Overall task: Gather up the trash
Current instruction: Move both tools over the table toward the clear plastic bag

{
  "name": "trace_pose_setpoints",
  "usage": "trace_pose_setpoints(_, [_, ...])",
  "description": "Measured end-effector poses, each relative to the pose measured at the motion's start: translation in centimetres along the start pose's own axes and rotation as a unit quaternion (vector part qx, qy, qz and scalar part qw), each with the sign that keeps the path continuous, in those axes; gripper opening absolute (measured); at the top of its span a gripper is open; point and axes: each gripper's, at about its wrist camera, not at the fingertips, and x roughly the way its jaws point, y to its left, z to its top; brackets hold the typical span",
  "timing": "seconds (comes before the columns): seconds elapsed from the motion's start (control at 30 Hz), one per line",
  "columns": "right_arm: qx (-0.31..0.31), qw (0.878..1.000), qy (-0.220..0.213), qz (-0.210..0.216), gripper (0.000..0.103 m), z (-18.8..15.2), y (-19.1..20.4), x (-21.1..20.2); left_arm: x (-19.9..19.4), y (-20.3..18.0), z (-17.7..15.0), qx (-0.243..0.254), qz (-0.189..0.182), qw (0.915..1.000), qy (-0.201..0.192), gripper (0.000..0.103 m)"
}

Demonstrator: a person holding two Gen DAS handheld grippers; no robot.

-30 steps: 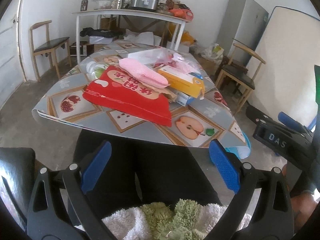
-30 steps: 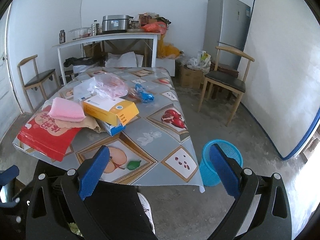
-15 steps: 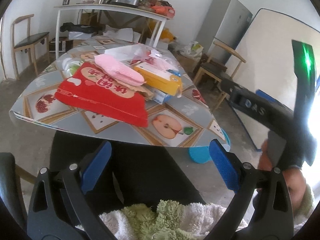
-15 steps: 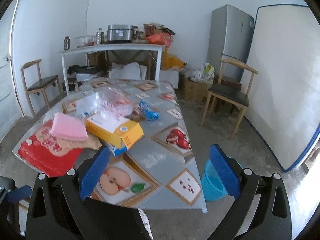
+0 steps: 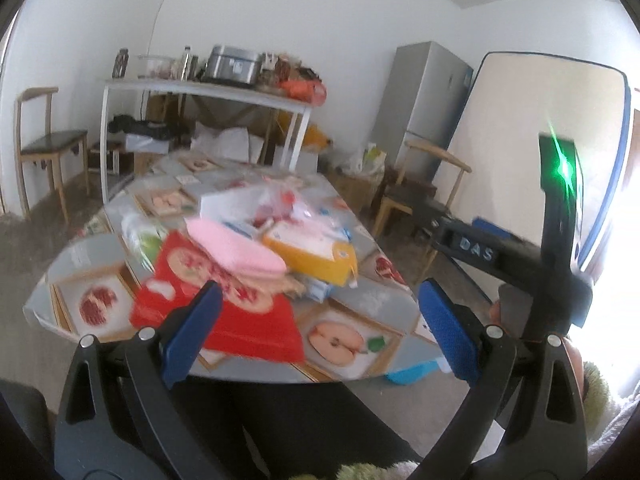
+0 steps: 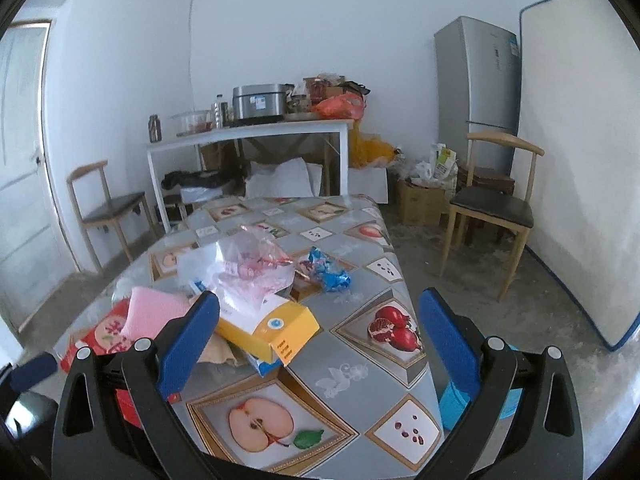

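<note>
Two claws agape | blue wrapper (image 6: 326, 270) in right view only

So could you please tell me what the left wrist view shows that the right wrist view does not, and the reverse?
Only the left wrist view shows the right tool's black body with its green light, and the open left tool. Only the right wrist view shows the blue crumpled wrapper, the door and the open right tool. Both show the yellow box, pink cloth, red bag, blue bin and fridge.
</note>
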Motion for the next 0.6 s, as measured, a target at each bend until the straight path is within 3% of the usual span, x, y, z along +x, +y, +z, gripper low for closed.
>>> trace_pose_setpoints(0.37, [0.053, 0.994, 0.071, 0.060, 0.097, -1.1, -2.7, 4.6, 0.7, 5.2, 1.7, -0.028, 0.050, 0.9983, 0.013, 0.094])
trace_pose_setpoints(0.6, [0.080, 0.989, 0.081, 0.095, 0.097, -0.8, -3.7, 6.5, 2.4, 7.4, 2.7, -0.053, 0.046, 0.9971, 0.028, 0.094])
